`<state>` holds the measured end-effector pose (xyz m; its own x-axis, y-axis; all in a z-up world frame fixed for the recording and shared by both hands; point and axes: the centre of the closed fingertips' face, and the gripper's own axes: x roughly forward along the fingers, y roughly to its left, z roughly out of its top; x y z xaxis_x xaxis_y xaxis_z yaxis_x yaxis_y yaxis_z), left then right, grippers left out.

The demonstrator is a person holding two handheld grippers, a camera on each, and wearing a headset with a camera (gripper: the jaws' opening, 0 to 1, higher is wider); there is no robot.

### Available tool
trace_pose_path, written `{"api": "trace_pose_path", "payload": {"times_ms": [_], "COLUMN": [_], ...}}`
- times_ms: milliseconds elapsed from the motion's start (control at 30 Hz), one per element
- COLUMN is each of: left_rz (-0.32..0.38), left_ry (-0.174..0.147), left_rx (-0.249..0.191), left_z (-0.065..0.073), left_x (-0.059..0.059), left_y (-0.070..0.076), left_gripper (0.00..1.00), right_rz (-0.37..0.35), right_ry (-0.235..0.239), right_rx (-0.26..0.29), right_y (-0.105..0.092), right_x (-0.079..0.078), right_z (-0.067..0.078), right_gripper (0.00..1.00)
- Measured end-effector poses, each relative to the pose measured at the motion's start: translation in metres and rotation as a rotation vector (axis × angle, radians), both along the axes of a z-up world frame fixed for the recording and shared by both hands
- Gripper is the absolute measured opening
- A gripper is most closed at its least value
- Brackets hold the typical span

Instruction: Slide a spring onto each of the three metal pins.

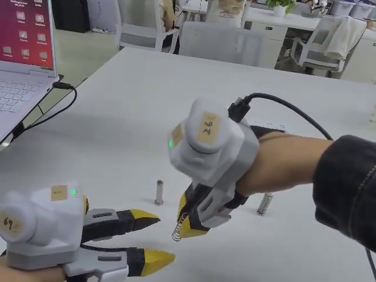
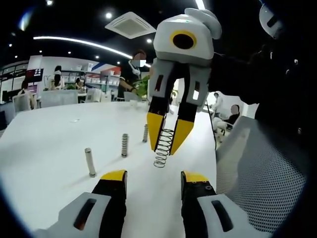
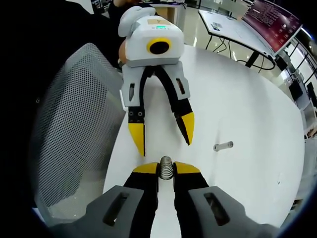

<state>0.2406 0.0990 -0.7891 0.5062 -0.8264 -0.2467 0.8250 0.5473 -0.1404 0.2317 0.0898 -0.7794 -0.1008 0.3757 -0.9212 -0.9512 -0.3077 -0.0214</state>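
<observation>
My right gripper [image 1: 187, 226] is shut on a small steel spring [image 1: 178, 227] and points down at the white table [image 1: 117, 135]. The spring hangs tilted from its yellow tips [image 2: 164, 147]. A bare metal pin [image 1: 158, 192] stands upright just left of it. In the left gripper view the bare pin [image 2: 89, 162] is followed by two upright springs [image 2: 125, 145] [image 2: 145, 133] further back. One upright spring [image 1: 264, 204] shows past the right hand. My left gripper [image 1: 158, 238] is open at the near left, facing the right gripper [image 2: 168, 133]. The right gripper view shows the spring [image 3: 167, 168] end-on between its jaws, with the left gripper [image 3: 166, 131] open opposite.
An open laptop [image 1: 23, 53] with a black cable [image 1: 56, 111] sits at the table's far left corner. Chairs [image 1: 220, 44] stand along the far edge. A grey mesh chair back [image 2: 257, 163] is close beside the near table edge.
</observation>
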Motion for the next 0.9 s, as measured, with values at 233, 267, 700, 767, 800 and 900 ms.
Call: {"api": "trace_pose_path", "payload": {"times_ms": [233, 267, 700, 767, 800, 900], "left_rz": [0.032, 0.035, 0.087, 0.092, 0.095, 0.100], "left_ry": [-0.004, -0.004, -0.008, -0.010, -0.012, -0.010], "left_rx": [0.000, 0.000, -0.011, -0.014, -0.013, -0.016], "left_z": [0.001, 0.001, 0.004, 0.004, 0.004, 0.003], "left_x": [0.003, 0.003, 0.007, 0.007, 0.007, 0.008], "left_y": [0.005, 0.006, 0.013, 0.014, 0.014, 0.015], "left_gripper": [0.48, 0.49, 0.68, 0.70, 0.71, 0.74], "right_rz": [-0.005, -0.005, -0.012, -0.014, -0.015, -0.020], "right_ry": [-0.005, -0.005, -0.013, -0.016, -0.018, -0.021], "right_rx": [0.005, 0.005, 0.003, 0.002, 0.002, 0.005], "right_y": [-0.001, -0.001, -0.004, -0.004, -0.004, -0.005], "right_x": [0.003, 0.004, 0.008, 0.010, 0.011, 0.013], "right_z": [0.002, 0.002, 0.005, 0.006, 0.007, 0.009], "right_gripper": [0.09, 0.09, 0.09, 0.09, 0.09, 0.09]}}
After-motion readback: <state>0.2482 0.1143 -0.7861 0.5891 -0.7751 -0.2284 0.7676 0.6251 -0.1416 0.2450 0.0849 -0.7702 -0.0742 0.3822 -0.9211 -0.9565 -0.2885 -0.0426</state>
